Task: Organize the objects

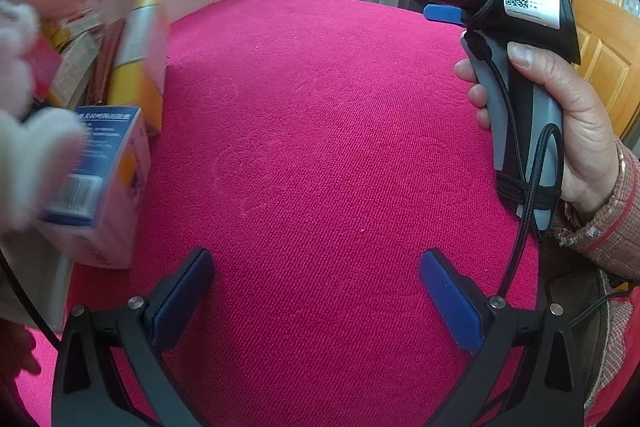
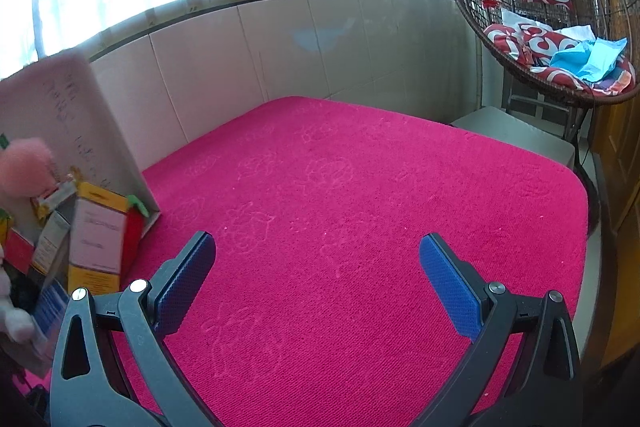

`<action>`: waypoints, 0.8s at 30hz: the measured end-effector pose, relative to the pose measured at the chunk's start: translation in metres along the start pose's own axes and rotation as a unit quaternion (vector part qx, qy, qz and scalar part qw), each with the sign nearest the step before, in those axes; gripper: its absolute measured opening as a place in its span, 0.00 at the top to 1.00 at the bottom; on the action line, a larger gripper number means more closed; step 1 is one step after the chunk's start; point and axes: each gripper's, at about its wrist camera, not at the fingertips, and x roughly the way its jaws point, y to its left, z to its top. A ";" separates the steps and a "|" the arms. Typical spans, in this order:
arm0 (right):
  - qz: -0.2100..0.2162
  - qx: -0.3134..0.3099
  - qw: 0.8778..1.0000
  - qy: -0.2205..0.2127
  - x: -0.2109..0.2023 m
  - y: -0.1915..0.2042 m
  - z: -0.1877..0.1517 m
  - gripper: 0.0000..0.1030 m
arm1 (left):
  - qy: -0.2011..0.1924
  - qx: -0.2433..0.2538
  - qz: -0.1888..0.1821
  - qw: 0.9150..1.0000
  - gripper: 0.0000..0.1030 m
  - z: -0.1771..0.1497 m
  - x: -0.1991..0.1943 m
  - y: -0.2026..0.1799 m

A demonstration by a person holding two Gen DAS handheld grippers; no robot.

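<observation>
Blue-and-white box (image 1: 106,183) sitting on the pink carpet (image 1: 320,147), just off to the left of the left gripper (image 1: 316,291), a bit beyond its left fingertip and not touching it. Right behind that, a taller yellow-and-white box (image 1: 140,67) standing upright, further out past the same finger. More cartons (image 1: 76,55) crammed in behind, too blurry to sort out properly. Something white and fluffy (image 1: 24,131), maybe a plush toy, smeared across the near left edge, partly in front of the blue box.

Left gripper spread wide, blue pads (image 1: 182,291) well apart, only bare carpet between them. Pointing fairly steeply down at the floor.

Right gripper (image 2: 316,283) same deal in its own view: jaws wide, holding nothing, just carpet in the gap. Same pile of boxes (image 2: 96,239) well left of its left finger, leaning by a pale board (image 2: 68,115). In the left view, a hand (image 1: 568,123) wrapped round the right gripper's grey handle, up and to the right of the right finger, one blue pad tip poking out.

Further out, straight ahead past the fingers: tiled low wall (image 2: 312,43) under bright windows. Far right of the right finger, a wicker hanging chair (image 2: 552,7) with red-and-white cushions and some blue stuff on the seat.
</observation>
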 end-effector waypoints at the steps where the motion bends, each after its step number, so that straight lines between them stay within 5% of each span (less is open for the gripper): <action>1: -0.001 -0.001 1.000 -0.002 0.000 0.001 0.000 0.00 | 0.000 0.000 0.000 1.000 0.00 0.000 -0.001 -0.001; 24: -0.005 -0.012 1.000 -0.012 0.002 0.007 -0.002 0.00 | 0.000 0.000 0.000 1.000 0.00 0.001 0.005 0.004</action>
